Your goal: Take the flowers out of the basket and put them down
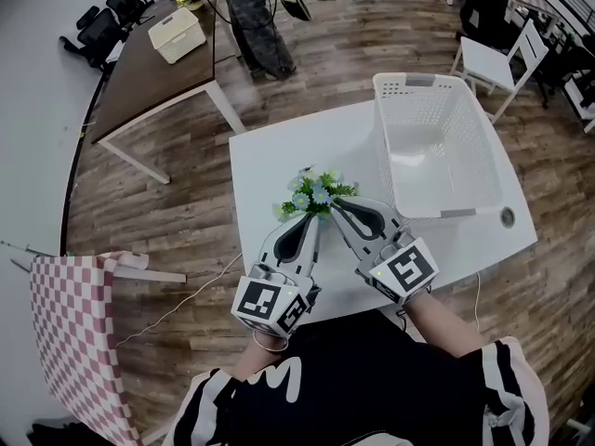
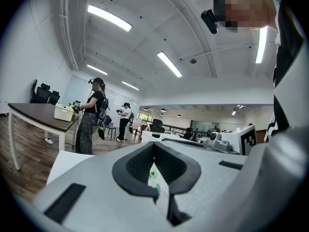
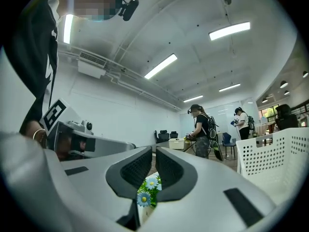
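1. Blue-and-white flowers (image 1: 316,193) with green leaves, lying on the white table (image 1: 270,165), just beside the empty basket (image 1: 379,128).
2. Right gripper (image 1: 335,203) — jaws nearly together, tips at the blooms; no grip evident.
3. Left gripper (image 1: 315,216) — jaws closed, tips beside the leaves.
4. Step: setting-down looks complete; next, draw both grippers clear without dragging the blooms.

Ceiling strip lights (image 2: 108,17) fill the room with bright, even light, and in both gripper views they burn out to pure white. In the head view the white table (image 1: 279,170) and the white basket (image 1: 420,81) are close to overexposed. Shadows are soft and faint, and the wood floor (image 1: 177,203) carries a pale sheen. All three pictures bend straight lines toward the edges, and the gripper views sit inside a dark round vignette. The left gripper (image 2: 154,146) and right gripper (image 3: 152,153) blur near the lens, while the distant people (image 2: 91,115) look sharper.
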Available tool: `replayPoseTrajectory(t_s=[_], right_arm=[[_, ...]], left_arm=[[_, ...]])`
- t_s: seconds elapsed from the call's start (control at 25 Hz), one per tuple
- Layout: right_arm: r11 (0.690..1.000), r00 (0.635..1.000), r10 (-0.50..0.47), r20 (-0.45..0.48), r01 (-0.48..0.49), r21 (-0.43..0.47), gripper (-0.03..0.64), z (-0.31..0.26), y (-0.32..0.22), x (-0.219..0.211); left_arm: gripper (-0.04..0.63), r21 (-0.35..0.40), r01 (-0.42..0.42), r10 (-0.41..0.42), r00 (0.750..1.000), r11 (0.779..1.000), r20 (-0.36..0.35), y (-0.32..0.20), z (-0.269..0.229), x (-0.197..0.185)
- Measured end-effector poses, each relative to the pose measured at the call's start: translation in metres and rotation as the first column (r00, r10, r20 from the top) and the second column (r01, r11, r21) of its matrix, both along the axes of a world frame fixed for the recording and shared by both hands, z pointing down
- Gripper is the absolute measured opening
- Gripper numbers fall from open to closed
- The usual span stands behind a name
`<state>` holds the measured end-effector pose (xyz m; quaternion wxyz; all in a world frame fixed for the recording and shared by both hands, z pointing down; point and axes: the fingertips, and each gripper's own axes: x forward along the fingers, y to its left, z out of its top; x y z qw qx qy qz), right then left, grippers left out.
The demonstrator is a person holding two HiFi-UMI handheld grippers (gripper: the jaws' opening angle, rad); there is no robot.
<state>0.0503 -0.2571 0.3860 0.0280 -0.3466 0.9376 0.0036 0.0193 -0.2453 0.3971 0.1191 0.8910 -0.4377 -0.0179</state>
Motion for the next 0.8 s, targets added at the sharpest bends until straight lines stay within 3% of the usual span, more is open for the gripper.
replayPoseTrajectory(t_s=[0.24, 0.44, 0.8], right_arm=[[1.000, 0.999, -0.029, -0.021, 0.029, 0.000, 0.023, 0.006, 0.019, 0.012], [0.999, 0.999, -0.033, 0.015, 0.033, -0.010, 0.017, 0.007, 0.032, 0.017], [1.000, 0.998, 0.027, 0.058, -0.026, -0.018, 0.017, -0.001, 0.046, 0.031]], left_arm=[[0.005, -0.001, 0.004, -0.004, 1.000, 1.000, -0.006, 0.010, 0.008, 0.014], [0.005, -0.014, -0.005, 0.005, 1.000, 1.000, -0.004, 0.021, 0.015, 0.022], [0.005, 0.041, -0.066, 0.067, 0.998, 0.997, -0.004, 0.029, -0.004, 0.031]])
